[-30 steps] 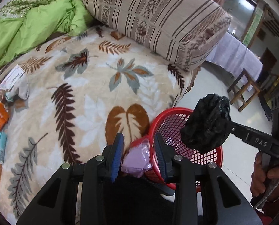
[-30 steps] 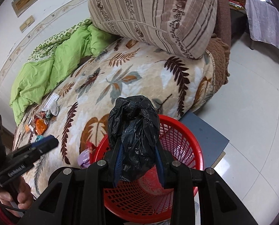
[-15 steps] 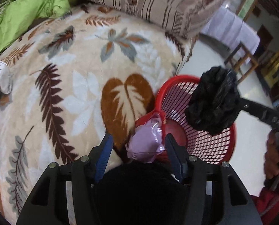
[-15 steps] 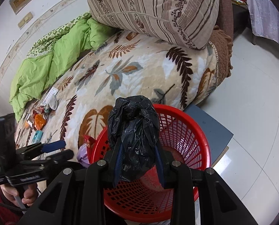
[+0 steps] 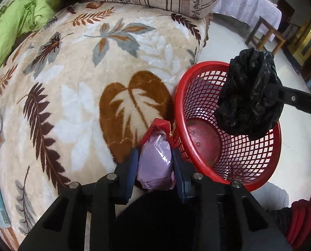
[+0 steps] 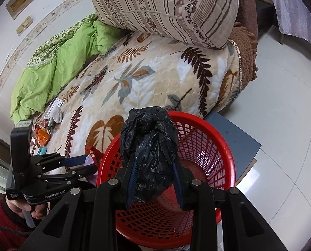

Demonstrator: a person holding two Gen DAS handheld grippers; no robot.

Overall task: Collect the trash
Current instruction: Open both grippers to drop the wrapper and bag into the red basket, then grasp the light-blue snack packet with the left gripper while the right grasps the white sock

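Over on the far left of the leaf-patterned blanket (image 6: 155,79) we see a scatter of wrappers (image 6: 43,136), orange and teal among them, too small for us to read any print. Moving right, the left gripper (image 5: 155,163) has just been closing its jaws, and now its blue pads pinch a soft lilac packet (image 5: 155,165) with a glossy, crinkled film; a red carton (image 5: 159,125) with small gold marks sits just behind it, though we cannot make out what they say. From the right wrist view the left gripper's body carries white lettering, "GenRobot.AI". Right beside the packet stands the red mesh basket (image 5: 197,96), on the floor against the bed's edge, its inside looking bare from here. Further right, the right gripper (image 6: 154,173) squeezes a crumpled black plastic bag (image 6: 149,146), knotted at the top and shiny with creases, hanging over the basket's opening, above its rim.
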